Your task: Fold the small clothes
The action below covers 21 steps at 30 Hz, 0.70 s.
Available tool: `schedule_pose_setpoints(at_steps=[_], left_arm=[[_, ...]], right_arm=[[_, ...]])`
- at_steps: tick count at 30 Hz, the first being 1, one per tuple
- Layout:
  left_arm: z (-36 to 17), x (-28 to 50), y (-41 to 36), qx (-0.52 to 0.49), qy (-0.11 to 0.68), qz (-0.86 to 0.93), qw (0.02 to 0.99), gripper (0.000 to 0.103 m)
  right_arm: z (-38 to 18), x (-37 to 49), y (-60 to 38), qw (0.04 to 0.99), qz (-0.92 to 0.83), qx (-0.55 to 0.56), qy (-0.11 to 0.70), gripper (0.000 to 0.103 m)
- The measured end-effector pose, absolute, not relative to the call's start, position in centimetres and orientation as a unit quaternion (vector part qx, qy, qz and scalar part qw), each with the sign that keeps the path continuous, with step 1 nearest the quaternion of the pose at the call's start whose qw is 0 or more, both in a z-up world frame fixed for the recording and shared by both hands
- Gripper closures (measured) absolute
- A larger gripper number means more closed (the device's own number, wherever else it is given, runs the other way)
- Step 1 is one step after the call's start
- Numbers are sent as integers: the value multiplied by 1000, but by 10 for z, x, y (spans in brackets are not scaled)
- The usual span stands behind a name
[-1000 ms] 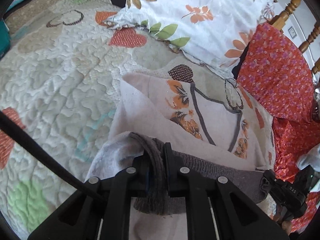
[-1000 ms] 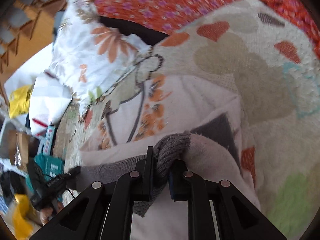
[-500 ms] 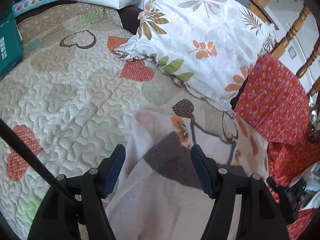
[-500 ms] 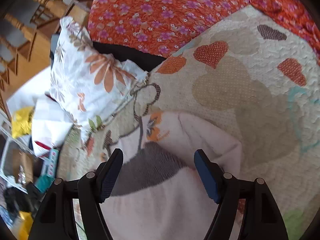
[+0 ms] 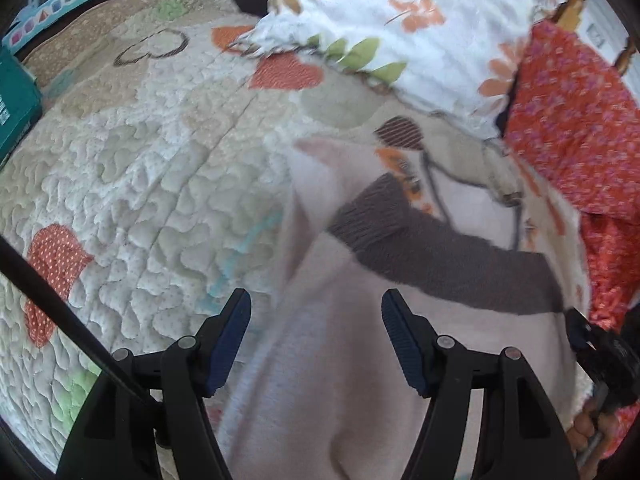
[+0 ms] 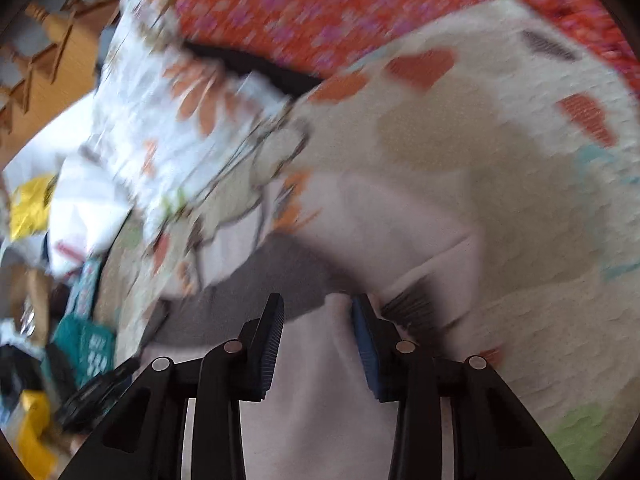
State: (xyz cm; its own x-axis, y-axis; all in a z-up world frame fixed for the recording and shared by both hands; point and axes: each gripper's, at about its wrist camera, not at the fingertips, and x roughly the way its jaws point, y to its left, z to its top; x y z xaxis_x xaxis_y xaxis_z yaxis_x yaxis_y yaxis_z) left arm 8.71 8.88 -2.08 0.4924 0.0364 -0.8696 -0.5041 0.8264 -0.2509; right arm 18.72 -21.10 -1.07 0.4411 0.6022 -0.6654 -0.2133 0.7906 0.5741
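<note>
Item: small pale pink garment (image 5: 360, 380) with a grey-brown ribbed band (image 5: 432, 248) and an orange printed motif (image 5: 404, 172). Location: lying on the quilted bedspread (image 5: 152, 184), folded over itself so the ribbed band crosses the top layer diagonally; the printed panel shows beyond the band. In the right wrist view the same garment (image 6: 320, 420) fills the lower centre, the band (image 6: 280, 276) running leftward from the claw tips.

Left claw (image 5: 316, 320): jaws well apart, blue pads exposed, nothing pressed between them. It hangs over the near left edge of the garment; one pad sits above the bedspread, the other above pink cloth. The jaws have opened from a clamp on the band and now stand wide.

Right claw (image 6: 318, 328): jaws partly drawn in, having just been closing. A raised ridge of pink cloth stands between the pads, against the right-hand pad; the view is blurred, so whether both pads press on it cannot be told.

Surroundings: bedspread with orange, beige and green heart patches. White pillow with leaf print (image 5: 400, 28) at the far side. Red floral fabric (image 5: 568, 120) to the right of the garment. Wooden bedpost (image 5: 576, 0) behind. Teal box (image 5: 16, 100) at the left margin. Black cable (image 5: 68, 316) crossing the lower left corner.
</note>
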Motion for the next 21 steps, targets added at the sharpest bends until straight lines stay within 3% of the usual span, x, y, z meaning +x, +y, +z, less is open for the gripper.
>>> schedule_pose_setpoints(at_steps=[7,16,21], left_arm=[[-37,80,117,-322,482,185,794,36],[-38,85,119,-320,484,189,792,35],[-34,101,117,-278,474,199,811,35]], right_arm=[[-19,167,-165,777,340,149,508,61],[21,185,-200,836,279,203,426,61],[-10,215,-197,834,229,196,463,60]])
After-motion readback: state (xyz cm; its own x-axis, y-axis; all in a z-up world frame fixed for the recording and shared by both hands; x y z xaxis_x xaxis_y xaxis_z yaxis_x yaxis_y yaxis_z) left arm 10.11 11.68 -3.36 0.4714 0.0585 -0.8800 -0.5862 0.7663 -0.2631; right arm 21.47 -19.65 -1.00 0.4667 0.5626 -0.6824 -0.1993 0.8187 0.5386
